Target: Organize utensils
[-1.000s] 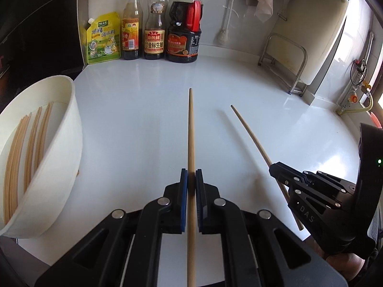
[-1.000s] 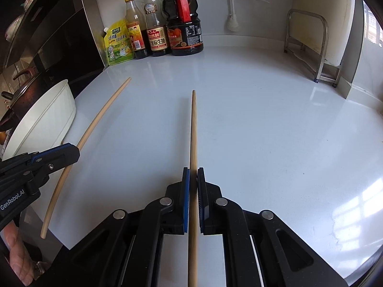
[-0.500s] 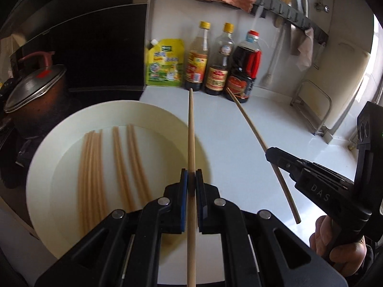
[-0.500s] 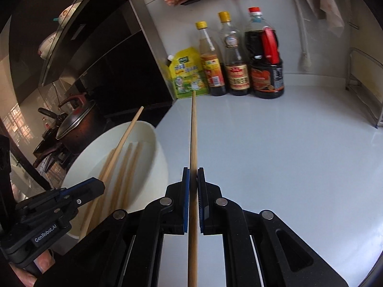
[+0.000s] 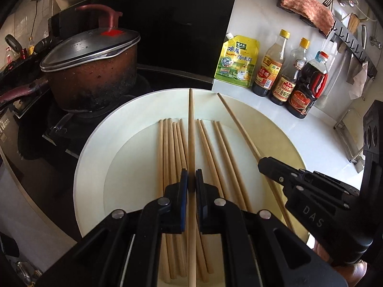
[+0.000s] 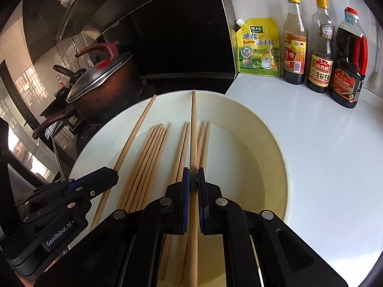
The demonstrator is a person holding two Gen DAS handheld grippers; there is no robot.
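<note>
My left gripper (image 5: pixel 191 179) is shut on a wooden chopstick (image 5: pixel 191 129) that points forward over a white basin (image 5: pixel 91 148). Several chopsticks (image 5: pixel 167 148) lie side by side in the basin's bottom. To its right, my right gripper (image 5: pixel 263 163) grips a second chopstick (image 5: pixel 235 122), also above the basin. In the right wrist view the right gripper (image 6: pixel 193 179) is shut on its chopstick (image 6: pixel 194 129) over the basin (image 6: pixel 275 143), and the left gripper (image 6: pixel 112 174) at the lower left holds the other chopstick (image 6: pixel 136 129). Loose chopsticks (image 6: pixel 148 157) lie below both.
A lidded brown pot (image 5: pixel 91 71) sits on the black stove left of the basin. A yellow pouch (image 5: pixel 237 62) and three sauce bottles (image 5: pixel 287 71) line the back wall. White counter (image 6: pixel 335 155) spreads to the right. A metal rack (image 5: pixel 349 138) stands at far right.
Both grippers swung left from over the counter to above the basin, each still holding its chopstick. The stove and pot came into view; the basin now fills the middle.
</note>
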